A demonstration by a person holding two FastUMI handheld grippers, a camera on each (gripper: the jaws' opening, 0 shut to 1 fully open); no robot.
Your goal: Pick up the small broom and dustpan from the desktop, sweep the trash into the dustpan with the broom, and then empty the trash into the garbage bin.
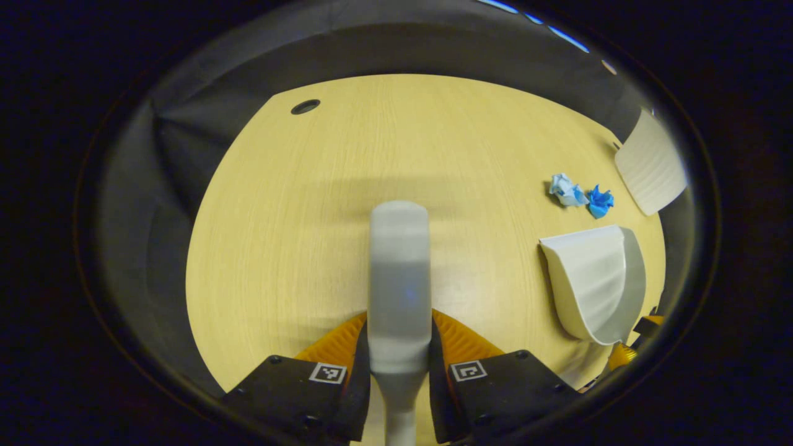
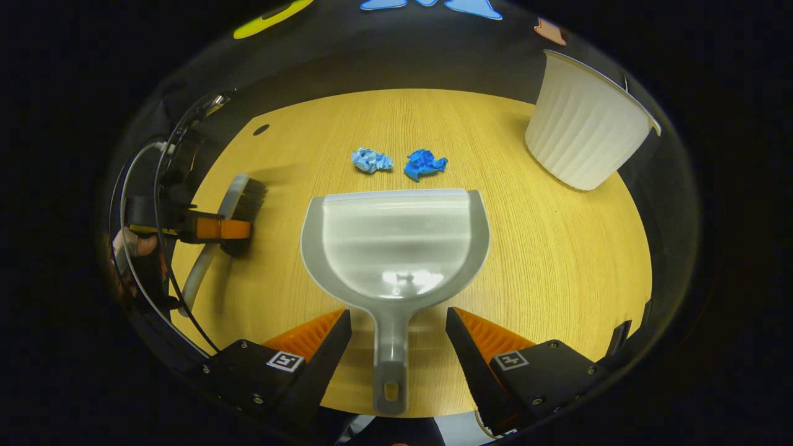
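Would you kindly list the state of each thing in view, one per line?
Left claw: shut on the broom handle.
Broom: gripped, bristles beside the dustpan.
Right claw: open, fingers either side of the dustpan handle, not touching.
Dustpan: flat on the desk, empty.
Two blue paper scraps: crumpled, lying just beyond the dustpan's lip.
Bin: upright on the desk.

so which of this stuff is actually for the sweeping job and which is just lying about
For the job:
- broom, in the left gripper
- dustpan, handle between the open right gripper
- two blue paper scraps
- white garbage bin

Just there:
- wooden desktop
- cable hole in it
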